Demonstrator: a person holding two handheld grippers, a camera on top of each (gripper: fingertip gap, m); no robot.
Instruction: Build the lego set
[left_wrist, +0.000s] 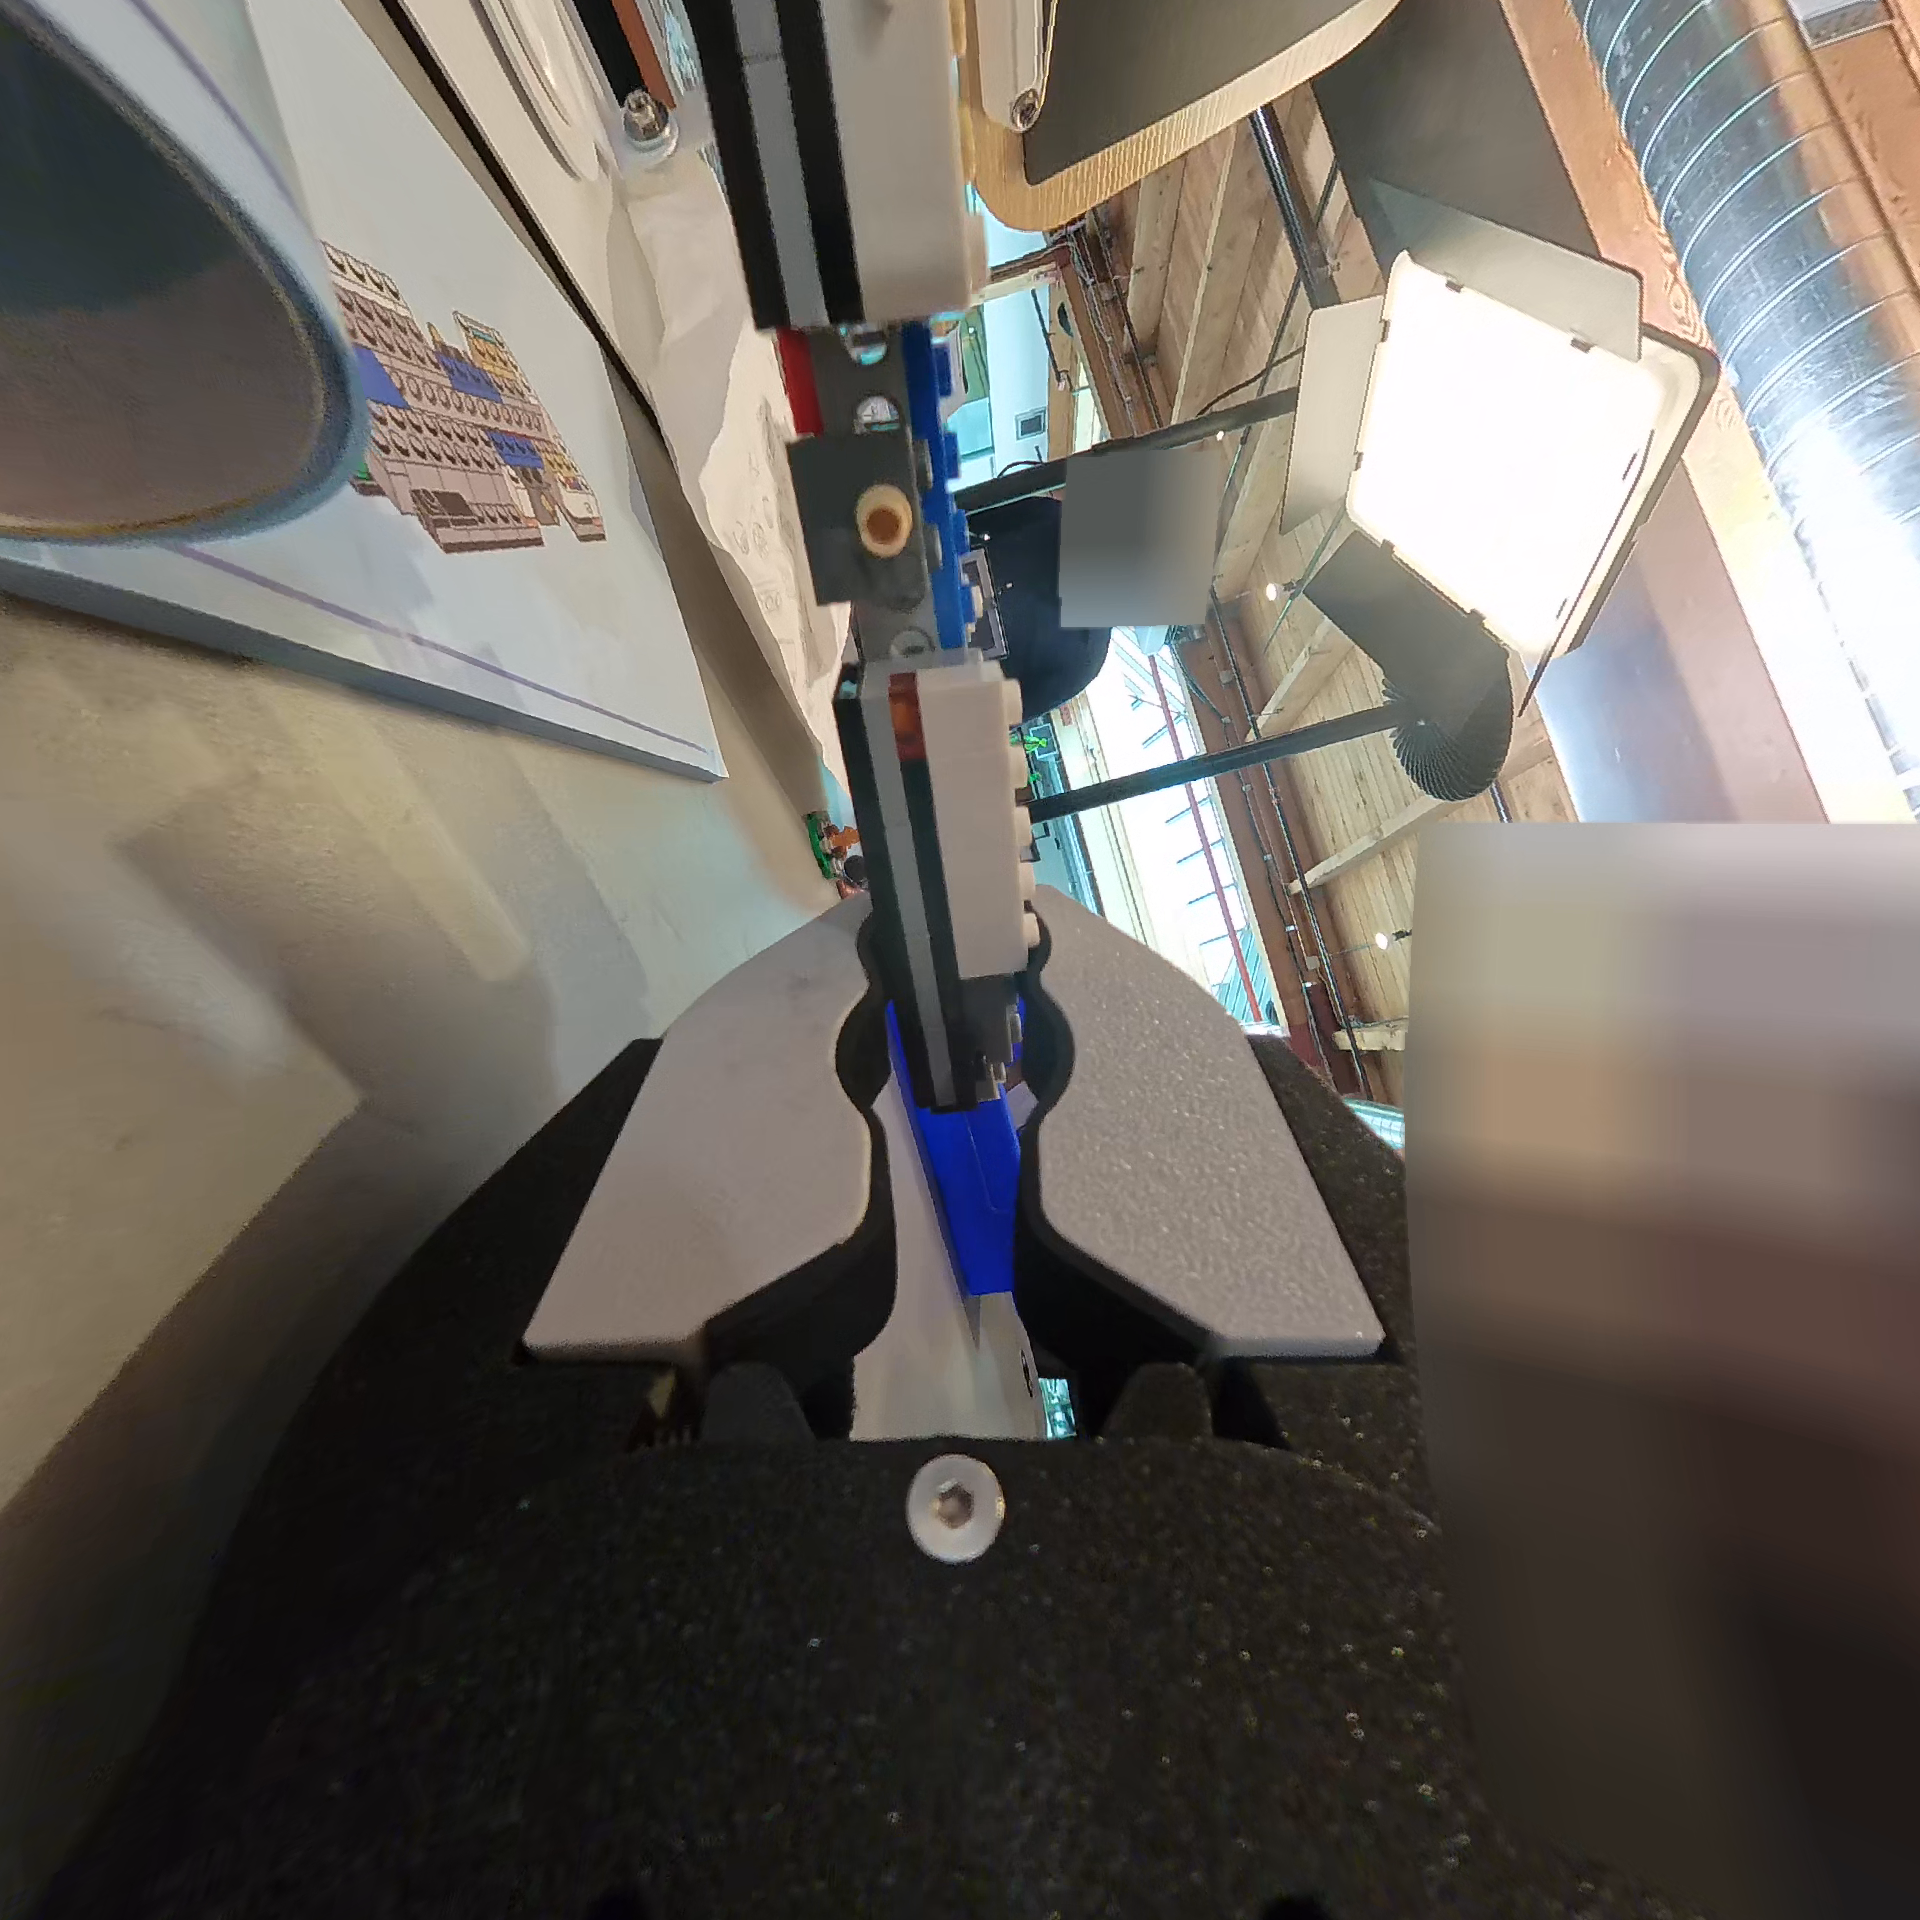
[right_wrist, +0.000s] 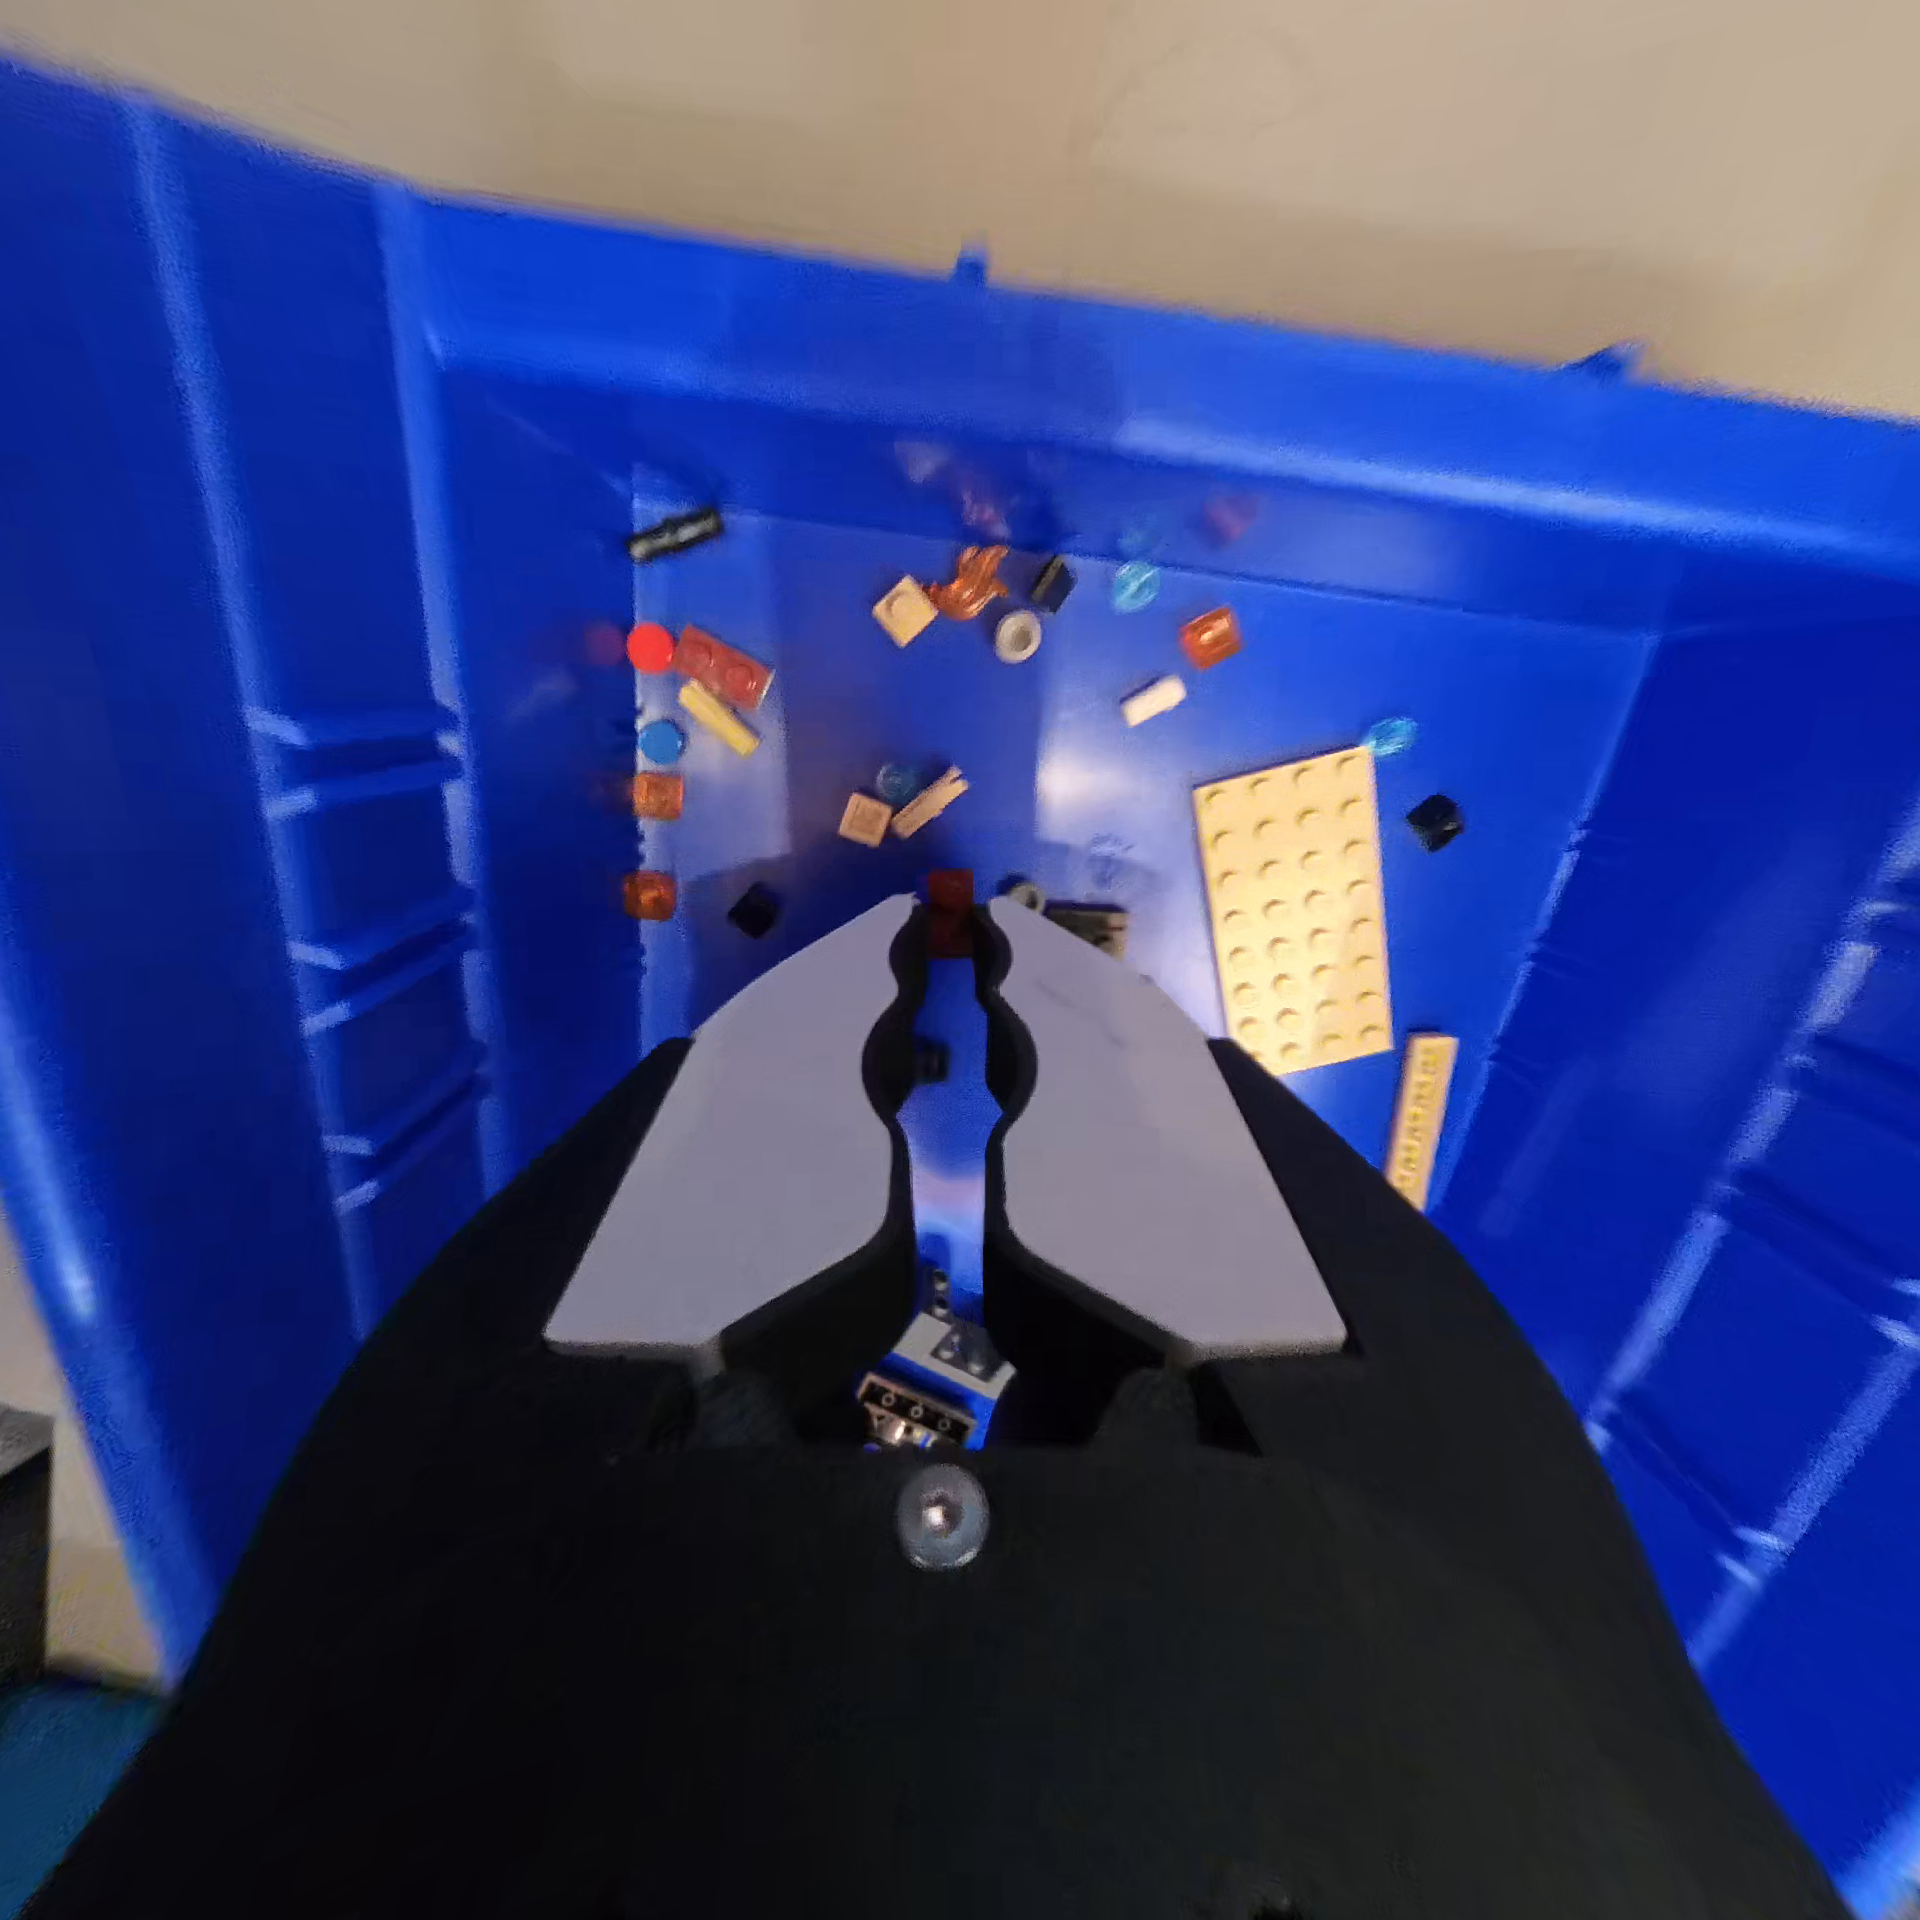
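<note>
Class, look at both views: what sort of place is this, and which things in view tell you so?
Probably a workshop or studio used for toy-brick building. A blue bin holds loose bricks, including a tan studded plate; a printed building guide lies on the table; exposed wooden ceiling beams suggest a workshop.

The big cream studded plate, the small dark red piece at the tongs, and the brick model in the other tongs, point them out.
Cream studded plate (right_wrist: 1294, 914): right wrist view, middle of its studded face.
Dark red piece (right_wrist: 950, 914): right wrist view, its face between the fingertips.
Brick model (left_wrist: 971, 831): left wrist view, its white brick.
</note>
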